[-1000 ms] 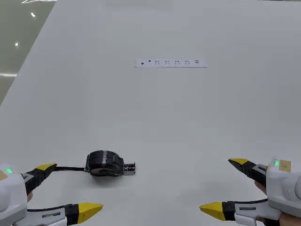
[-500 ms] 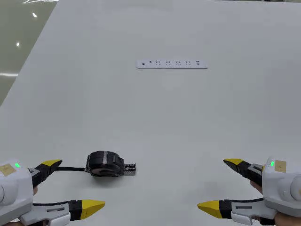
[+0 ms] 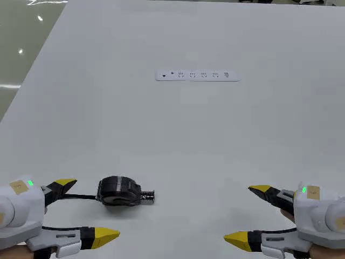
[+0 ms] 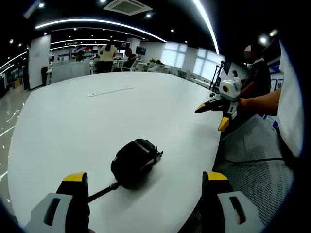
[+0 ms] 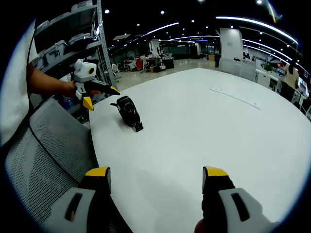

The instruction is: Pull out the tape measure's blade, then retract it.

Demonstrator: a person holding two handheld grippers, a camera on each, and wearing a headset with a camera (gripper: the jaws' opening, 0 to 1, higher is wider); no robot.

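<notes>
A black tape measure (image 3: 119,190) lies on the white table, its metal hook end pointing right and a black strap trailing left. It lies just ahead of my open left gripper (image 4: 144,178), close to the far yellow fingertip (image 3: 66,183). The left gripper (image 3: 86,208) sits at the lower left of the head view. My right gripper (image 3: 249,213) is open at the lower right, well apart from the tape measure (image 5: 127,111), with nothing between its tips. The blade is fully inside the case.
A white power strip (image 3: 197,75) lies flat at the middle of the table (image 3: 178,135), far from both grippers. The table's left edge (image 3: 32,59) drops to a glossy floor. A mesh chair (image 5: 43,145) stands beside the near edge.
Both grippers have edged slightly inward and forward along the near edge. The tape measure has stayed where it was; the head camera tilted a little.
</notes>
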